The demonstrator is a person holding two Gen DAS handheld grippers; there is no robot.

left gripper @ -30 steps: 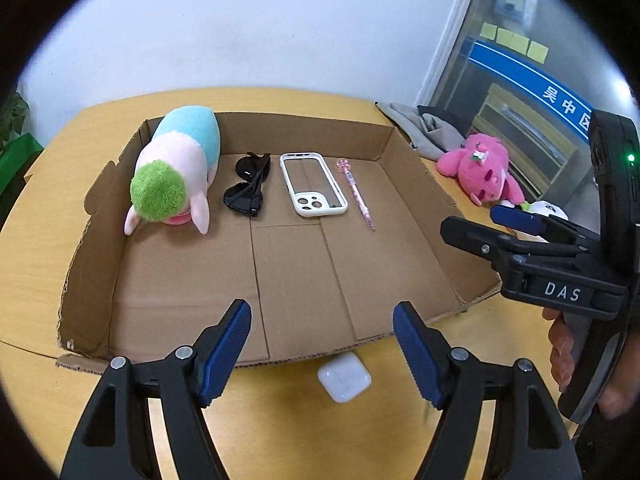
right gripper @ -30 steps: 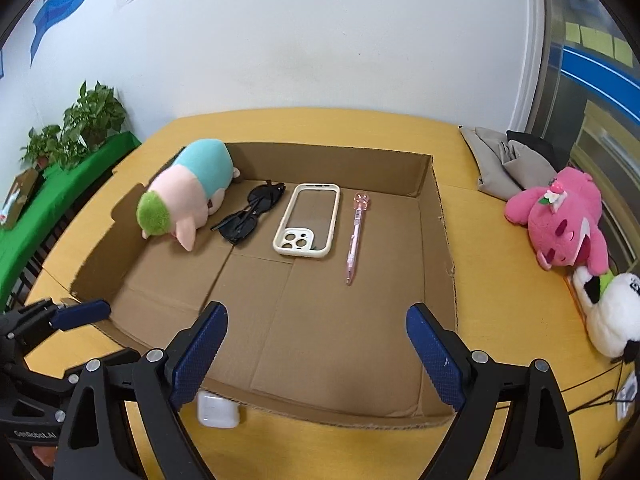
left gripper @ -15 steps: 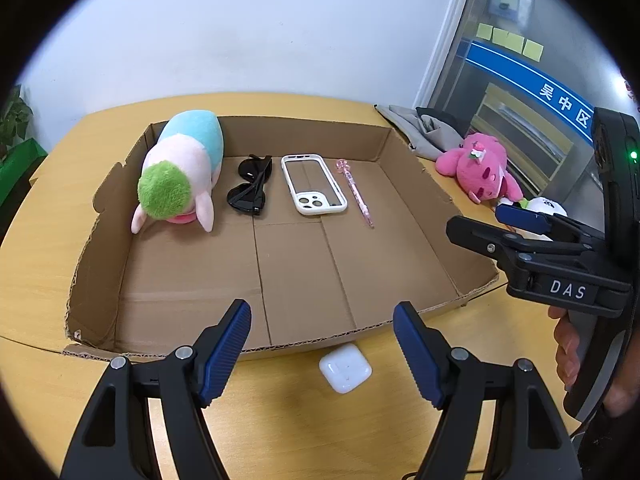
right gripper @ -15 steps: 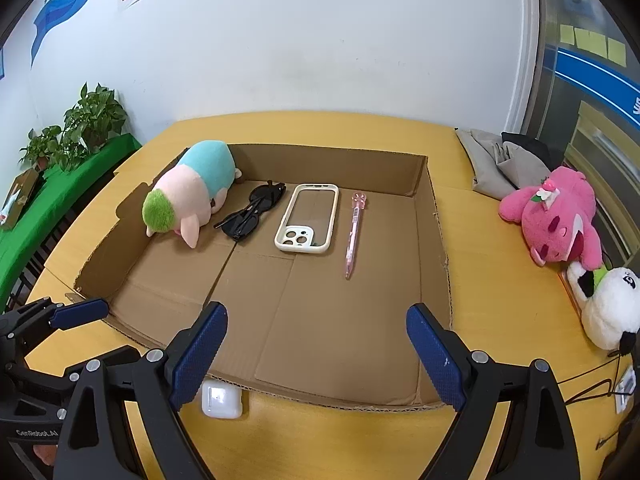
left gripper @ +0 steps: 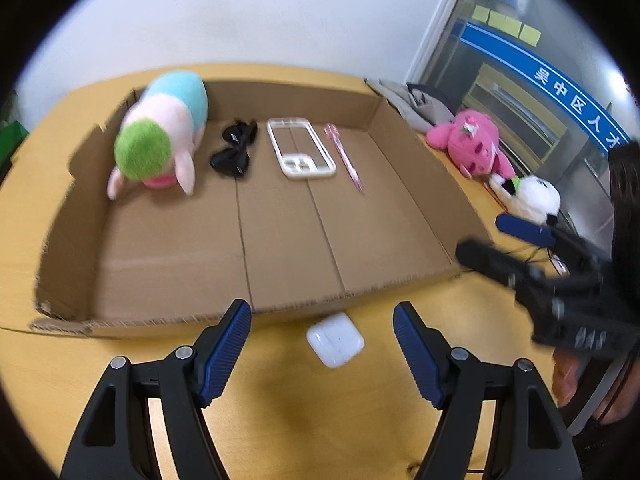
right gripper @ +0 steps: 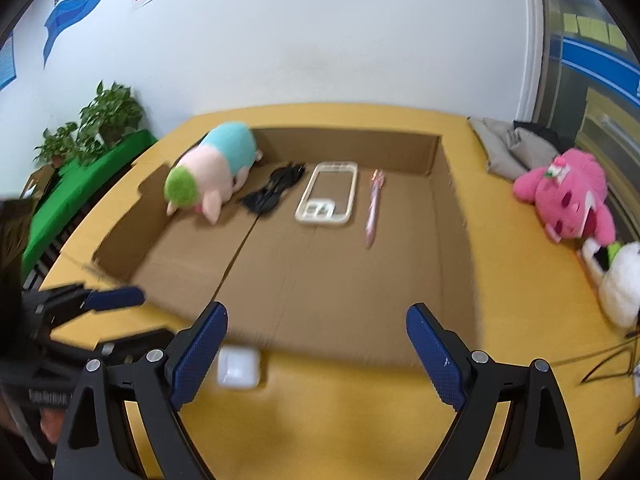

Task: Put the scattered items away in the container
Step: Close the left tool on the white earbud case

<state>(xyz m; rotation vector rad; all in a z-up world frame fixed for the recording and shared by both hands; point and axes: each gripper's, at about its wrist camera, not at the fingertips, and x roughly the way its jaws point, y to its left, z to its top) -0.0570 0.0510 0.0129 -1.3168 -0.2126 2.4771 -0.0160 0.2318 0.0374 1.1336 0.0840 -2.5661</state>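
Here the shallow corrugated cardboard box holds a fuzzy plush, black sunglasses, a white phone case and a thin pink pen. The glossy, rounded white earbud case lies on the yellow tabletop just outside the box's near wall. Left gripper is spread wide around it, not touching; right gripper is apart too, empty.

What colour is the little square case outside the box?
White; the earbud case shows best in the left wrist view.
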